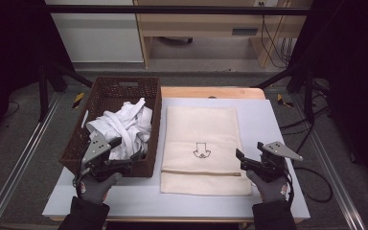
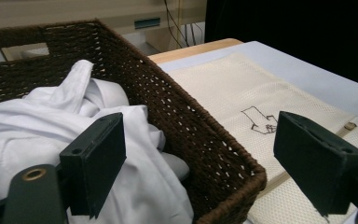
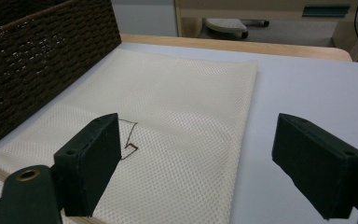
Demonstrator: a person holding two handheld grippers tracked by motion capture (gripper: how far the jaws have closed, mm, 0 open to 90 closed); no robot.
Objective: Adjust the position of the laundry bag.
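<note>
My left tongs (image 1: 127, 154) hung released over the near right corner of the brown wicker basket (image 1: 106, 91), grasping nothing, one jaw above the crumpled white garment (image 1: 124, 125) inside it. My right tongs (image 1: 245, 160) were released too, empty, at the near right edge of the cream mesh laundry bag (image 1: 203, 129), which lay flat on the pale surface (image 1: 278, 124) just beside the basket, its zipper (image 1: 201, 172) along the near end
</note>
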